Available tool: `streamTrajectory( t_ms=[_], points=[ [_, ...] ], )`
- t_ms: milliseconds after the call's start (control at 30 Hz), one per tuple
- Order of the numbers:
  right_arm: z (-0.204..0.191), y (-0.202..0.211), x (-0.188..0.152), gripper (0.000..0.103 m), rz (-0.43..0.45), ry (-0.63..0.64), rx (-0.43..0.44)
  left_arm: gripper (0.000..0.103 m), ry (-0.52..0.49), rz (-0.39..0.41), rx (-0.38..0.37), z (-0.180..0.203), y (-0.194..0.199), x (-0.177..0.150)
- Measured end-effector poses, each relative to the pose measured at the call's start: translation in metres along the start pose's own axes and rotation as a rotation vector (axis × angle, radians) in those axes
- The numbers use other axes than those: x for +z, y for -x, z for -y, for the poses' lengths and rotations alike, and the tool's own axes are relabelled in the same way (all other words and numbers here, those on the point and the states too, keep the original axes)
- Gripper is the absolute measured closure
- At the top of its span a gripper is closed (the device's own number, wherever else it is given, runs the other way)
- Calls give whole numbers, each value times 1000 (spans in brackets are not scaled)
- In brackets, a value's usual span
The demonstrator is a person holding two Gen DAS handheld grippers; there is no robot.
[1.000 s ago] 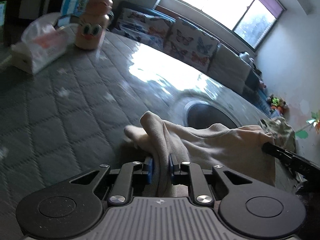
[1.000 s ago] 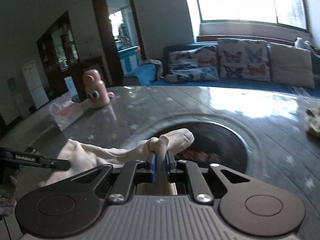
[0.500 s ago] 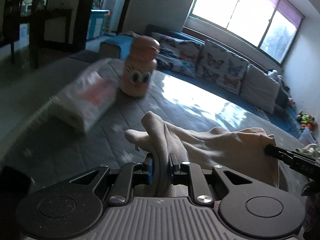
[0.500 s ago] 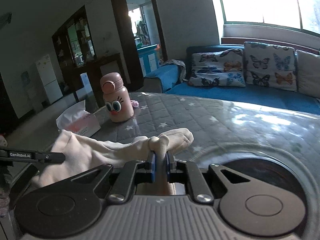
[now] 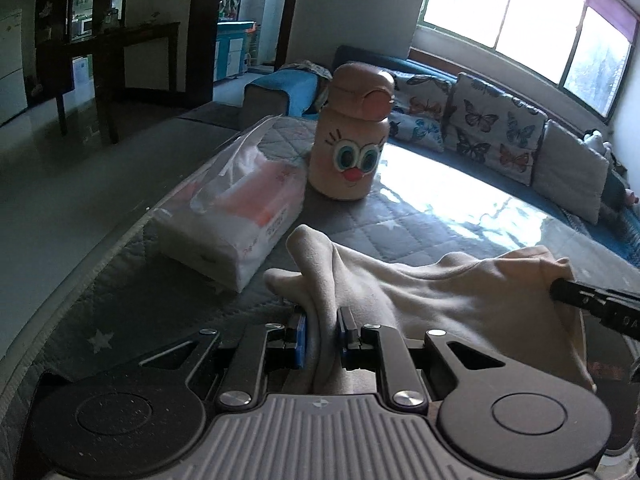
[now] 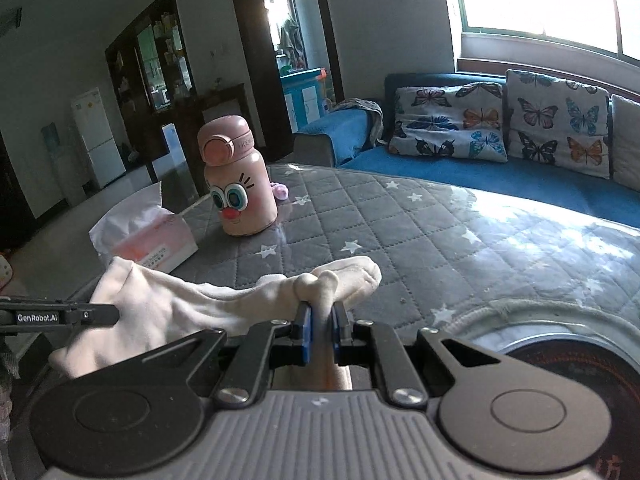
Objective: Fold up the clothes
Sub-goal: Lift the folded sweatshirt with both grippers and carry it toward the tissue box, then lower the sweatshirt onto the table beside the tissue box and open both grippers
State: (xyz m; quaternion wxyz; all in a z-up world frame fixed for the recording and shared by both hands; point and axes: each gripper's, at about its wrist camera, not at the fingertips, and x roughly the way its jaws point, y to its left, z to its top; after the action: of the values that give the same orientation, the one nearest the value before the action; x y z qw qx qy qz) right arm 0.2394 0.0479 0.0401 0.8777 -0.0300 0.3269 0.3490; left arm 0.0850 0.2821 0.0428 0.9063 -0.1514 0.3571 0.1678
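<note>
cream garment [image 5: 452, 304] held up off quilted worktop [image 6: 400, 232], stretched between both claws — left claw [image 5: 322, 334] clamped on one bunched end, right claw [image 6: 320, 330] clamped on other. no flat, squared fold visible; cloth sags loose between grips. folding judged mid-way at most — laying down and creasing left. pink bottle [image 6: 238, 184], tissue pack [image 5: 236, 216] near.
</note>
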Motion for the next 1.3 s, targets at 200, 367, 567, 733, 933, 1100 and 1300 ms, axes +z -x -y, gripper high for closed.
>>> streamTrajectory(
  t_ms=[200, 367, 567, 733, 933, 1100, 1300],
  points=[
    [1, -17, -1, 94, -34, 19, -38, 85, -29, -20, 36, 0, -12, -1],
    [5, -29, -6, 94, -66, 16, -64, 85, -58, -31, 61, 2, -22, -3],
    [7, -36, -11, 91, -95, 5, -75, 77, -76, -42, 100, 4, -31, -7],
    [10, -36, -13, 85, -103, 0, -90, 68, -98, -37, 132, 5, -33, -11],
    [6, -30, -14, 84, -81, 20, -91, 50, -103, -32, 168, 1, -34, -12],
    [-8, -29, -18, 74, -81, 70, -55, 40, -103, -32, 187, -2, -35, -13],
    [-12, -22, -20, 70, -72, 80, -53, 32, -124, -21, 217, -1, -31, -16]
  ],
)
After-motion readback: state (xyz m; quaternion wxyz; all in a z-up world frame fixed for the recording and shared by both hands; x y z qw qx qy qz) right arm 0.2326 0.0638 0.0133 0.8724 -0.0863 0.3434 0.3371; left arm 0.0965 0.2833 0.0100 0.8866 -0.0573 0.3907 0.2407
